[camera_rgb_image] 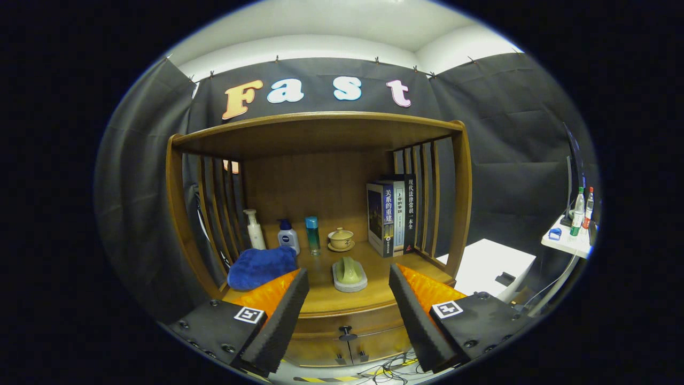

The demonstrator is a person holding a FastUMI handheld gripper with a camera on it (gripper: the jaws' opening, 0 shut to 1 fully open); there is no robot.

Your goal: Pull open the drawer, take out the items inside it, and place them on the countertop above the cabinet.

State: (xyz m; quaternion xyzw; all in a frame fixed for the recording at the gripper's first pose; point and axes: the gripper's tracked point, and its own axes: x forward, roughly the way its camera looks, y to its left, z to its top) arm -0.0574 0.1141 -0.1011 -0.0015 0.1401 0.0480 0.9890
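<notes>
A wooden cabinet stands ahead of me, with a countertop (374,278) under a slatted shelf frame. Below the countertop's front edge the drawer (331,326) is shut, and its small dark knob (347,336) sits between and just below my fingertips. My gripper (348,283) is open, holding nothing, some way back from the drawer front. On the countertop lie a blue cloth (261,266) at the left and a green item on a white pad (349,274) in the middle.
At the back of the countertop stand a pump bottle (254,229), a white bottle (288,236), a teal bottle (312,234), a lidded cup (341,238) and upright books (391,216). A white box (494,264) sits right of the cabinet; cables (390,369) lie on the floor.
</notes>
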